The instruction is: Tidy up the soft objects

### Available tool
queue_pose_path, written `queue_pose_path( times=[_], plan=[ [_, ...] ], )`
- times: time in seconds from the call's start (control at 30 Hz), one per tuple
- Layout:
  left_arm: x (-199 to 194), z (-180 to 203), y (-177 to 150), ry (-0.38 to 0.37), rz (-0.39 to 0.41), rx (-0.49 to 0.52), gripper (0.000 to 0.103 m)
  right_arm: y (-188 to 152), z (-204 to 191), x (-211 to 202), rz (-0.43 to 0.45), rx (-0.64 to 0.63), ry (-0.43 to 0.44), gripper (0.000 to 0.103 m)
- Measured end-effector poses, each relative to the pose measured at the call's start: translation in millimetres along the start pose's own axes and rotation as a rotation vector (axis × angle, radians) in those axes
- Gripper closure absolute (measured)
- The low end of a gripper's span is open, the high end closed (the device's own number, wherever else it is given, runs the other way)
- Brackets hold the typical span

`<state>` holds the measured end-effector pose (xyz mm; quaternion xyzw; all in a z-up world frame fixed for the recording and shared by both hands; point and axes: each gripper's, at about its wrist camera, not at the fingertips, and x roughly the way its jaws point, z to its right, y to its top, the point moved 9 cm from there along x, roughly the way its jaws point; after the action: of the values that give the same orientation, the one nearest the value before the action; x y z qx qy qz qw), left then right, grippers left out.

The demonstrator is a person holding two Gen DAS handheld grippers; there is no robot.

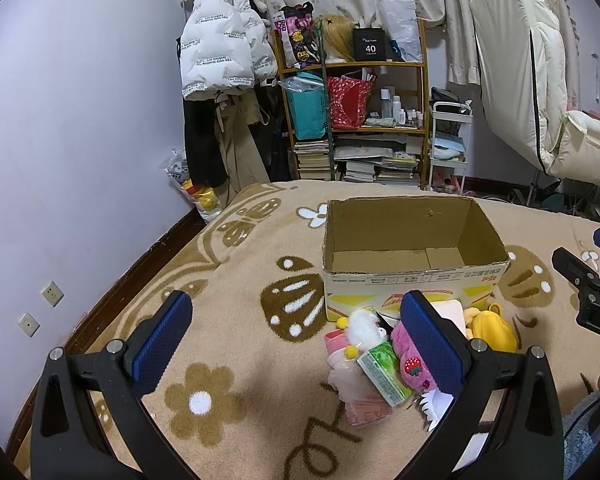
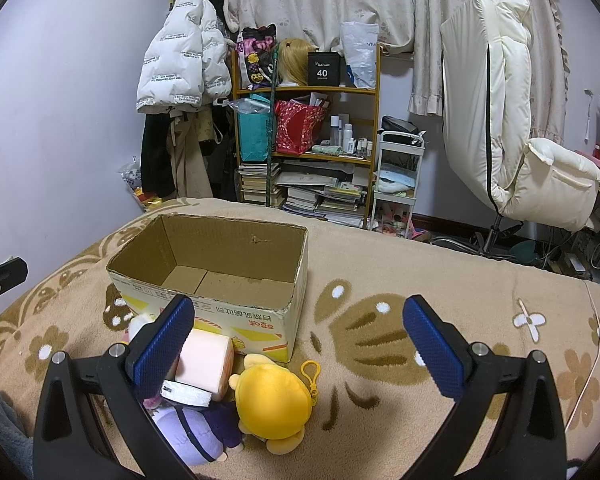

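Nothing is packed yet: the brown cardboard box, centre frame on the beige flowered bed blanket, sits empty. Both the left claw and right claw are released, holding nothing. Likely next: closing on the yellow plush toy, lower centre.

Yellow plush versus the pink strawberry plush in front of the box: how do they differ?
The yellow plush is plain and smooth, with a yellow clip loop; the pink strawberry plush is fuzzy, with a red strawberry patch. The yellow plush lies at the right end of the pile, mostly exposed; the pink one sits mid-pile beside the green tissue pack. Both lie on the blanket, outside the empty cardboard box.
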<state>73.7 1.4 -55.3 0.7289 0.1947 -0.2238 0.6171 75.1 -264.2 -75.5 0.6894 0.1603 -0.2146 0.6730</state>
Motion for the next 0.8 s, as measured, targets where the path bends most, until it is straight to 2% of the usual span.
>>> queue_pose_path(
  times=[0.8],
  plan=[
    [-0.4,-0.3,0.1,0.001,-0.002,0.002,0.000,-0.6,0.1,1.4,-0.001,0.000,0.000,0.000]
  ],
)
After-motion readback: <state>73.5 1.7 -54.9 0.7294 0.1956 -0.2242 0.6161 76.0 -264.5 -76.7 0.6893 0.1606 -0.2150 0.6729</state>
